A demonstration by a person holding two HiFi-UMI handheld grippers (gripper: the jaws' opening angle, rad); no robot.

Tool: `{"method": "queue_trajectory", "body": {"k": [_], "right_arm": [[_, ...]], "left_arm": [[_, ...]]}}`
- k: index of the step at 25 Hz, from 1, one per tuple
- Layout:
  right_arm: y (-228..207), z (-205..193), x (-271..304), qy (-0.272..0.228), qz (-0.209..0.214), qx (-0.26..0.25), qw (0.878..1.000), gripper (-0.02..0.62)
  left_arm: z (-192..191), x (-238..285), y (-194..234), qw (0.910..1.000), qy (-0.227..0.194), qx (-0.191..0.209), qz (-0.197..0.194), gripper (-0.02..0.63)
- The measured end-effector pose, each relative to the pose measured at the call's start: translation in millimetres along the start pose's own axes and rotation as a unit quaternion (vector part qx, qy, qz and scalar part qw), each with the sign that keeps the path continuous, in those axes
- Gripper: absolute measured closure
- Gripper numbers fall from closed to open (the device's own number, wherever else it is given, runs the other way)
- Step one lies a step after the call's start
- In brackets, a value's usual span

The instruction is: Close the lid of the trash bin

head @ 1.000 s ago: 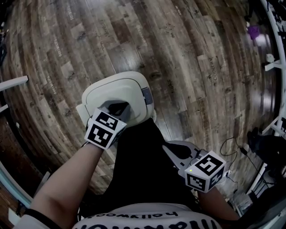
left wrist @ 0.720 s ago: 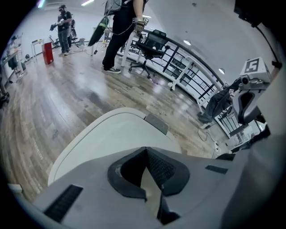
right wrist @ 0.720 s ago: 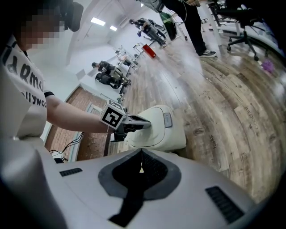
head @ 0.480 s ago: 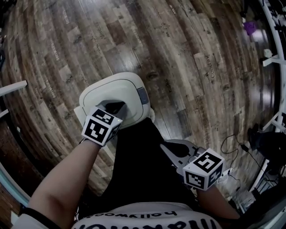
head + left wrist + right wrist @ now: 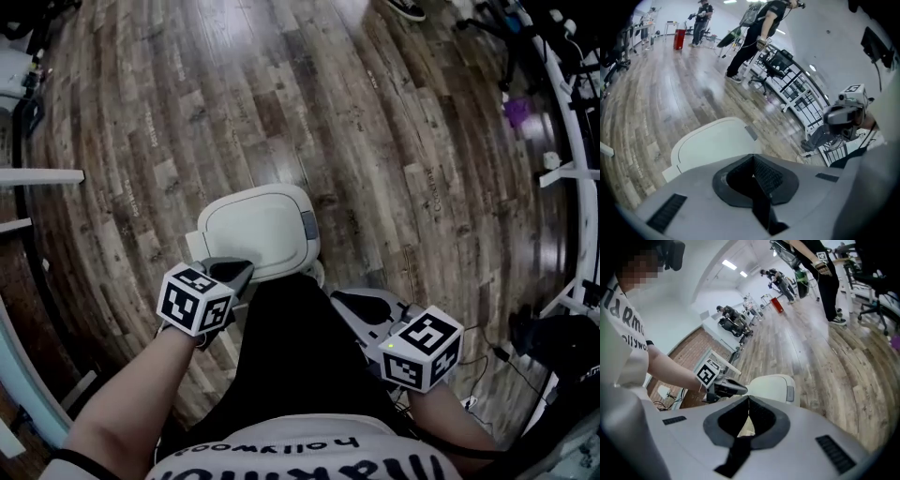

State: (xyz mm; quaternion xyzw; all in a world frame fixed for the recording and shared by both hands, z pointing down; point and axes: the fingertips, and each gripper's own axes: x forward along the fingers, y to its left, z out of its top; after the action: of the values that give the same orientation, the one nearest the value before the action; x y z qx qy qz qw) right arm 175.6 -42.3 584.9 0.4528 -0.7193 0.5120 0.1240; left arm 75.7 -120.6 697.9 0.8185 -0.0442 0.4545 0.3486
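The white trash bin [image 5: 255, 228] stands on the wood floor right in front of me, its lid lying flat down with a grey tab [image 5: 308, 225] on the right rim. My left gripper [image 5: 242, 267] is shut and empty, its tips just off the lid's near edge. In the left gripper view the lid [image 5: 710, 143] lies below and beyond the closed tips [image 5: 751, 157]. My right gripper [image 5: 342, 300] hangs shut and empty to the right of the bin, near my leg. The right gripper view has the bin [image 5: 771, 386] and the left gripper [image 5: 733, 389] ahead of its closed tips [image 5: 748, 400].
Wood plank floor [image 5: 394, 141] spreads around the bin. White frame legs [image 5: 42, 175] stand at the left, a white rack [image 5: 572, 169] and cables [image 5: 502, 352] at the right. People [image 5: 754, 37] and office chairs [image 5: 778, 61] are farther off in the room.
My left gripper has come back off the lid toward my body; it rested on the lid a second ago. The right gripper has hardly moved. The head view has tilted farther out over the floor.
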Motion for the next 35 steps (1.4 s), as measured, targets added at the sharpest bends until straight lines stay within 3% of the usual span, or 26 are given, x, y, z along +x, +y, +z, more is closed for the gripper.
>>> {"method": "queue_trajectory", "body": {"k": [3, 6, 11, 15, 18, 22, 27, 35], "right_arm": [[30, 38, -11, -0.029, 0.023, -0.043, 0.998, 0.588], [63, 77, -30, -0.053, 0.033, -0.096, 0.993, 0.587], [124, 142, -70, -0.090, 0.028, -0.198, 0.976, 0.587], [166, 202, -96, -0.150, 0.025, -0.268, 0.951, 0.586], [197, 223, -108, -0.184, 0.020, -0.278, 0.943, 0.586], [225, 223, -112, -0.194, -0.002, -0.290, 0.937, 0.586], [237, 217, -116, -0.207, -0.009, -0.280, 0.937, 0.588], [240, 202, -122, -0.208, -0.036, -0.281, 0.936, 0.588]], "left_arm": [[38, -52, -48, 0.9959, -0.079, 0.039, -0.018, 0.598], [83, -120, -91, 0.9815, -0.187, 0.037, -0.015, 0.598], [129, -239, -142, 0.9398, -0.341, 0.015, -0.017, 0.598], [147, -312, -161, 0.9070, -0.415, 0.071, 0.002, 0.598], [139, -354, -171, 0.8877, -0.446, 0.115, 0.004, 0.598], [116, -385, -166, 0.8872, -0.440, 0.139, 0.008, 0.598], [91, -409, -146, 0.8891, -0.440, 0.120, 0.035, 0.598], [88, -433, -141, 0.8733, -0.474, 0.112, 0.022, 0.598]]}}
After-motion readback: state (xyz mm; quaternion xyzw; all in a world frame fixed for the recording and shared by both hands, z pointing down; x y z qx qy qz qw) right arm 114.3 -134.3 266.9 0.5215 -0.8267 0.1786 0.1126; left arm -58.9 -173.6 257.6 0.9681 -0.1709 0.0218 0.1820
